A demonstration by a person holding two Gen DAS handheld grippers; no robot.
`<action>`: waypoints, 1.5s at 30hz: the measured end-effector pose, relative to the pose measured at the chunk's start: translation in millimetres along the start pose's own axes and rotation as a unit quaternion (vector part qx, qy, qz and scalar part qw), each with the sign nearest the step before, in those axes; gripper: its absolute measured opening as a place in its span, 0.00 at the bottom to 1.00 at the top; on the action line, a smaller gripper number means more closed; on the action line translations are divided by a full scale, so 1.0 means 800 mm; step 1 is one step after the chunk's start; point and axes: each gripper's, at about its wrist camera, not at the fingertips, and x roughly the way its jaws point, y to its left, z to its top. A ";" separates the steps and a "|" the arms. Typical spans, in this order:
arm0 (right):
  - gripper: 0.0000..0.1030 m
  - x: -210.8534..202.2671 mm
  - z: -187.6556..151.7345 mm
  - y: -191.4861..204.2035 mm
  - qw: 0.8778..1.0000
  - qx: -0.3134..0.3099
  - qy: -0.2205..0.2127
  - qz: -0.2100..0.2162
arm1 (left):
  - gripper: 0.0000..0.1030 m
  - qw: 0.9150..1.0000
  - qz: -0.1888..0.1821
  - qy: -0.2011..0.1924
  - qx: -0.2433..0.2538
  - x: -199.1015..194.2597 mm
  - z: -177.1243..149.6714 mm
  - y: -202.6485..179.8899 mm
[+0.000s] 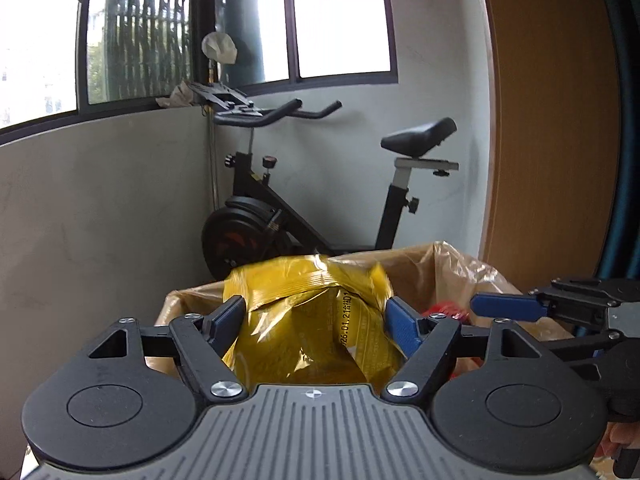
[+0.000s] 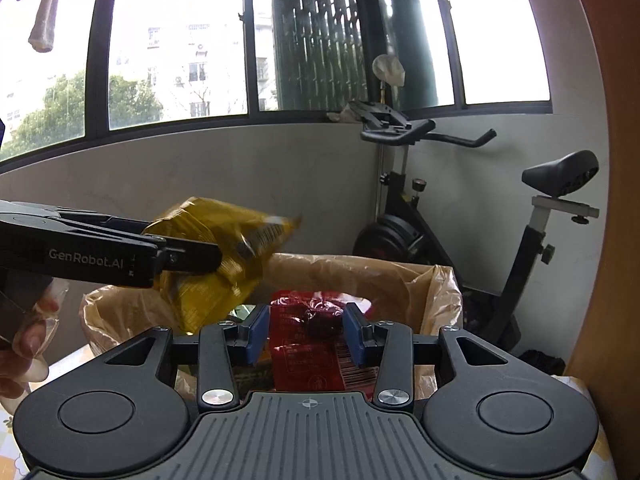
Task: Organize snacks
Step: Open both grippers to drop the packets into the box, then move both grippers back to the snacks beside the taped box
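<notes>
Yellow snack packet [image 1: 316,320] sits pinched between the blue pads of the left gripper [image 1: 316,320], held in the air above a box lined with a tan plastic bag [image 2: 360,276]. Right gripper [image 2: 307,334] has its tongs closed on a red snack packet [image 2: 308,356] over the same lined box. An exercise bike [image 2: 472,216] stands behind, by the window wall.

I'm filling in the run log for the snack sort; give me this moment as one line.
left gripper: shut on yellow snack bag | right gripper: shut on red snack packet | both above the bag-lined box
</notes>
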 end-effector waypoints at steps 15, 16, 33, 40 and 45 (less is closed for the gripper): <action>0.49 -0.065 -0.007 -0.019 0.999 0.025 -0.024 -0.030 | 0.84 0.998 0.023 -0.035 -0.044 -0.088 -0.007 0.044; 0.49 -0.071 -0.009 -0.021 0.999 0.031 -0.026 -0.031 | 0.84 0.998 0.027 -0.039 -0.050 -0.098 -0.007 0.049; 0.49 -0.106 -0.107 -0.012 0.994 0.092 0.020 -0.052 | 0.79 0.996 0.028 -0.013 -0.085 -0.148 -0.102 0.056; 0.49 -0.098 -0.160 0.000 0.993 0.083 0.066 -0.057 | 0.79 0.993 0.003 0.047 -0.108 -0.120 -0.160 0.036; 0.49 -0.081 -0.195 0.004 0.989 0.065 0.114 -0.073 | 0.79 0.990 -0.015 0.085 -0.112 -0.099 -0.191 0.016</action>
